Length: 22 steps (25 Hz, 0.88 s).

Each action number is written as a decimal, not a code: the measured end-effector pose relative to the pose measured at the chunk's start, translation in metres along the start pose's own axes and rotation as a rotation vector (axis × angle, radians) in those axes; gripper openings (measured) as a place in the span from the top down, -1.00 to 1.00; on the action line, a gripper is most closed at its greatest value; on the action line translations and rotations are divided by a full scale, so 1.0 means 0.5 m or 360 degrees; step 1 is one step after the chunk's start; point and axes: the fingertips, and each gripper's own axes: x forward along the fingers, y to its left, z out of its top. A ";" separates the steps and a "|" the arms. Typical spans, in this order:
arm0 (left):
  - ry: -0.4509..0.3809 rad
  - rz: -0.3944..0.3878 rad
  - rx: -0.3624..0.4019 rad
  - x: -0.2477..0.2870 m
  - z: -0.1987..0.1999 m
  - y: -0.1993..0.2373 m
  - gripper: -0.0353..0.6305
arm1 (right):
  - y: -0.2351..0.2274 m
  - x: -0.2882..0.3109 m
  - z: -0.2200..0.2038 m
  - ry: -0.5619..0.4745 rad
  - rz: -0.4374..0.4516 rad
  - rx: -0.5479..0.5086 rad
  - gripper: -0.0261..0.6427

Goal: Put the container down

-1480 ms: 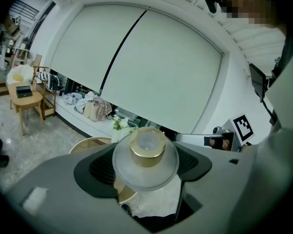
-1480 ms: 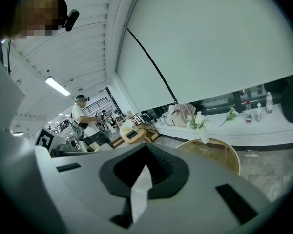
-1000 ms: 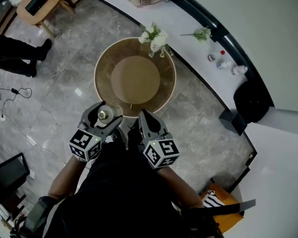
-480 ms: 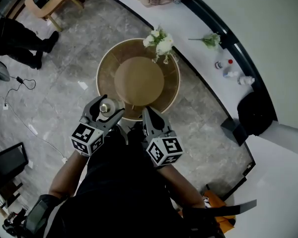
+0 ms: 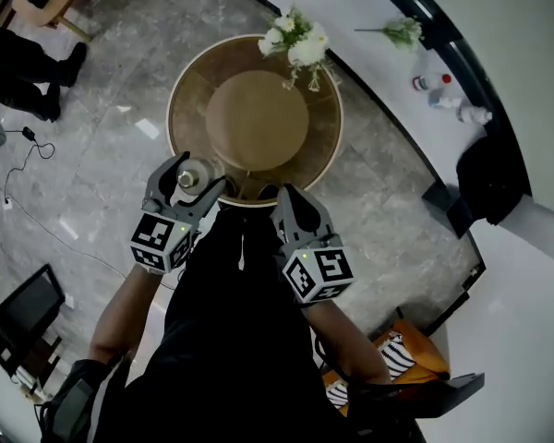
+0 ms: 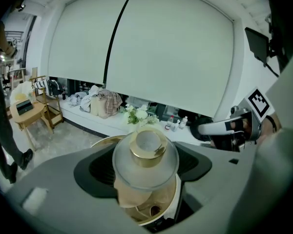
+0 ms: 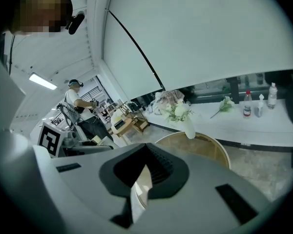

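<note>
A clear glass container [image 5: 186, 179] with a gold neck is clamped between the fingers of my left gripper [image 5: 186, 169], which hangs over the near left rim of the round wooden table [image 5: 180, 146]. In the left gripper view the container [image 6: 145, 160] fills the gap between the jaws of the left gripper [image 6: 145, 165], with the table below it. My right gripper [image 5: 291, 197] sits at the table's near edge, shut with nothing in it. Its jaws leave only a thin slit in the right gripper view [image 7: 139, 184].
A vase of white flowers [image 5: 298, 44] stands at the table's far rim. Behind runs a white ledge with small bottles [image 5: 440, 90] and a flower sprig [image 5: 397, 33]. A black bag [image 5: 487, 178] lies at right. A person's legs [image 5: 23, 72] and floor cables are at left.
Both grippers have come closer to the table's near edge, and the table now sits nearer in the head view. The left gripper still holds the container.
</note>
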 end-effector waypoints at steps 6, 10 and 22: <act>0.0173 -0.0058 0.0068 0.085 -0.103 0.059 -0.13 | -0.022 0.033 -0.052 0.0039 -0.0096 0.0062 0.90; 0.0271 -0.0087 0.0127 0.162 -0.165 0.082 -0.13 | -0.043 0.054 -0.083 0.0052 -0.0134 0.0105 0.90; 0.0419 -0.0129 0.0220 0.407 -0.257 0.137 -0.13 | -0.124 0.076 -0.131 0.0081 -0.0238 0.0212 0.90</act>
